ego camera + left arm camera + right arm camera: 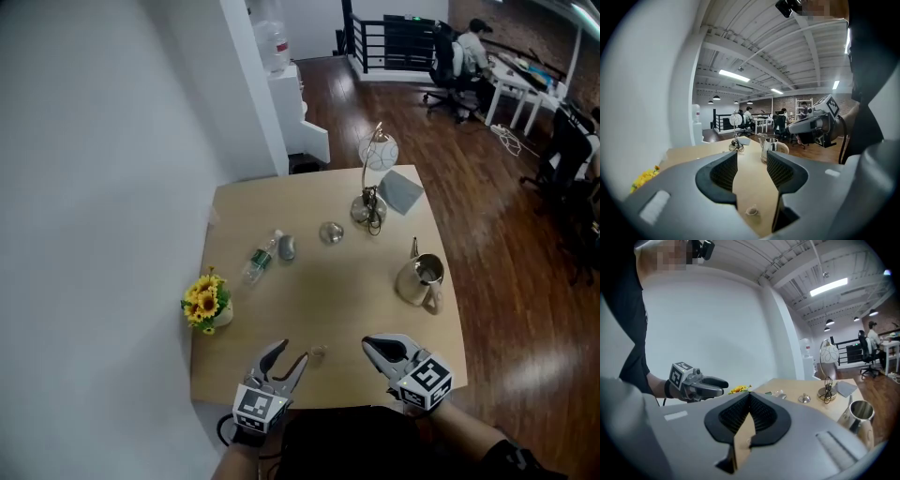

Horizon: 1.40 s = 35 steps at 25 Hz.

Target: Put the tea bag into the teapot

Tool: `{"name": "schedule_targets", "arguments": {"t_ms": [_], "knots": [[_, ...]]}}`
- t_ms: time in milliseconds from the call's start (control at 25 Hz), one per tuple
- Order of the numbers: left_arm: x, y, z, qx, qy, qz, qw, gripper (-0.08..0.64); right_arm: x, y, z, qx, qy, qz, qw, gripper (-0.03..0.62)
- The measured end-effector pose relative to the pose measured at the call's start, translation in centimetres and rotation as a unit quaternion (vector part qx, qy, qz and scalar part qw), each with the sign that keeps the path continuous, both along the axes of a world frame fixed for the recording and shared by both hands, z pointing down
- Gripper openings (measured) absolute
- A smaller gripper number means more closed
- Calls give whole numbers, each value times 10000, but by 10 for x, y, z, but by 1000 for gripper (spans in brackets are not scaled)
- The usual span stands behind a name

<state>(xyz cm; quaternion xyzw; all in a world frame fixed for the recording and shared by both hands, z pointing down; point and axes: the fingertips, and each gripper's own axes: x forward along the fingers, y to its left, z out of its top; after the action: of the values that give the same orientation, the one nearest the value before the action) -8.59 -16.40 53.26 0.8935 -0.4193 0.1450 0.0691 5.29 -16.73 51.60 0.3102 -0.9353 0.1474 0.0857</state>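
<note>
**Tea bag lying just off the left tongs**

The small pale tea bag is being shown low in the centre of the head view, on the light wooden table. It is lying just right of the left tongs, the nearer pair. Their jaws are being held apart, with the bag low in the gap, untouched. The right tongs are being held clenched on nothing. The shiny steel teapot is standing well apart at mid right. The bag's long axis cannot be read.

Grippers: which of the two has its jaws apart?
The left grey two-jaw gripper: its jaws stand apart near the small tea bag on the wooden table. The right gripper has jaws pressed together, empty.
</note>
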Motion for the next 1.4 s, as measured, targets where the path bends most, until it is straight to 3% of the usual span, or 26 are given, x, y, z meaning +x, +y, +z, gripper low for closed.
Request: {"name": "schedule_targets", "arguments": {"t_ms": [400, 600, 760, 1040, 1400], "knots": [[-26, -39, 17, -169, 59, 385, 9991, 195, -32, -42, 20, -136, 259, 295, 9991, 8], [-36, -50, 35, -311, -85, 529, 9981, 199, -52, -57, 50, -298, 565, 162, 9978, 16], [-43, -48, 57, -549, -212, 616, 9964, 206, -69, -59, 93, -726, 825, -65, 9939, 32], [-51, -34, 92, -928, -337, 681, 9928, 209, -96, -50, 171, -1622, 1259, -472, 9775, 94], [-62, -18, 126, -1358, -372, 552, 9885, 212, -125, -14, 253, -1827, 2542, -1493, 9379, 110]]}}
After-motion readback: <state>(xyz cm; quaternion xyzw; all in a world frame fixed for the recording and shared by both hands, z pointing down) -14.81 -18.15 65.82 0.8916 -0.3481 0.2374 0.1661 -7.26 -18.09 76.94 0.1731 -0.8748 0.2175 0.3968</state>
